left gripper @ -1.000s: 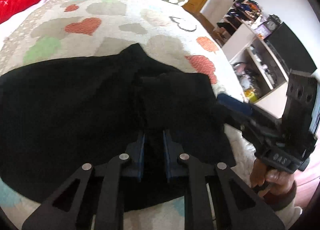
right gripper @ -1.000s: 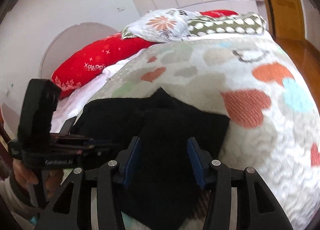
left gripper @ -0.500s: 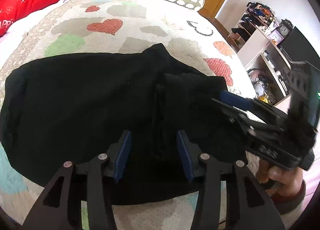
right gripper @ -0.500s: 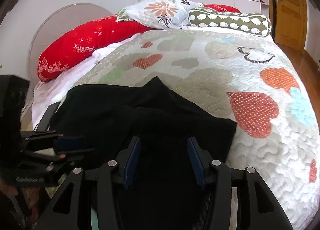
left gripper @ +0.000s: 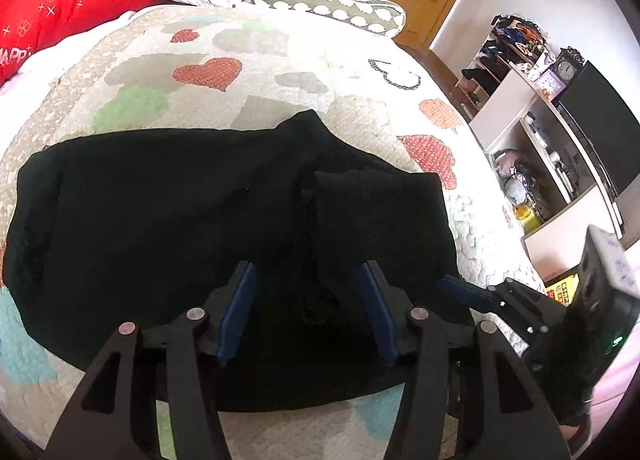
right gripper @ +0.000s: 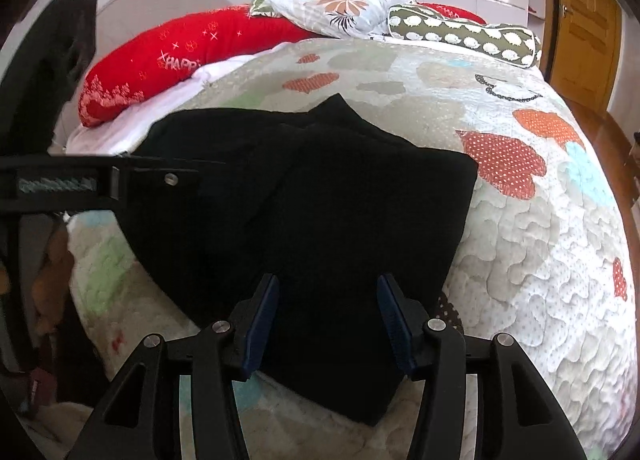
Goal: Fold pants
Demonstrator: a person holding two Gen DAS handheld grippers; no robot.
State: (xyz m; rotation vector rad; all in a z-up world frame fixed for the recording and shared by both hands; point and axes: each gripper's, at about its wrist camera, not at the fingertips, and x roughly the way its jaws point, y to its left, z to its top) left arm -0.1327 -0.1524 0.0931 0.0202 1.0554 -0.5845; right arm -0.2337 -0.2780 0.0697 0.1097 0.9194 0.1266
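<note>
Left claw [left gripper: 306, 292] over black pants [left gripper: 168, 196]

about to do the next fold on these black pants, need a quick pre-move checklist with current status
1. Left gripper open and empty: ok.
2. Right gripper open and empty: ok.
3. Black pants lying on the quilt, nothing resting on them: ok.
4. Folded layer square with the layer beneath: not ok, edges offset.
5. Fabric free of wrinkles: cannot tell, too dark.
</note>
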